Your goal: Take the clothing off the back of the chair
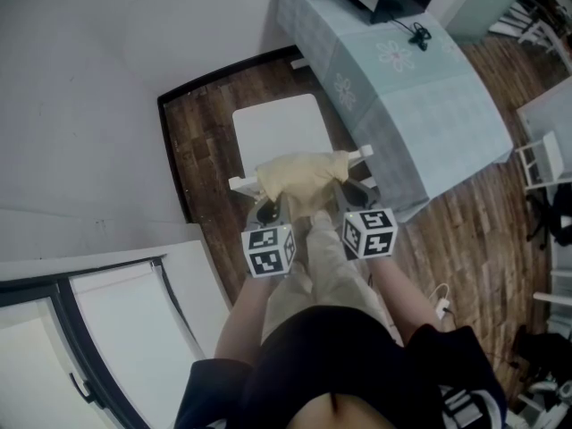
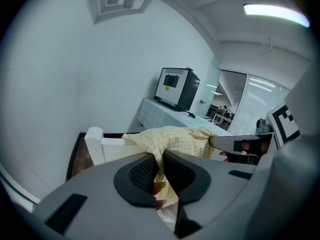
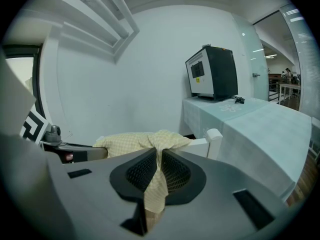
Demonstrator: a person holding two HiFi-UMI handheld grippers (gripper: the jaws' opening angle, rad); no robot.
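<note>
A pale yellow checked garment (image 1: 299, 179) hangs over the back rail of a white chair (image 1: 277, 128). My left gripper (image 1: 265, 211) is shut on the garment's left part, and the cloth (image 2: 172, 140) runs down between its pads. My right gripper (image 1: 355, 193) is shut on the garment's right part; a fold of the cloth (image 3: 156, 181) hangs from between its pads. In both gripper views the garment still drapes over the chair's back rail (image 3: 200, 145), bunched up between the two grippers.
A table with a pale green cloth (image 1: 420, 105) stands right of the chair, with a dark box-like device (image 3: 212, 73) on it. A white wall (image 1: 107, 61) lies to the left. Wooden floor (image 1: 465, 239) runs to the right, with white racks (image 1: 541, 164) at the far right.
</note>
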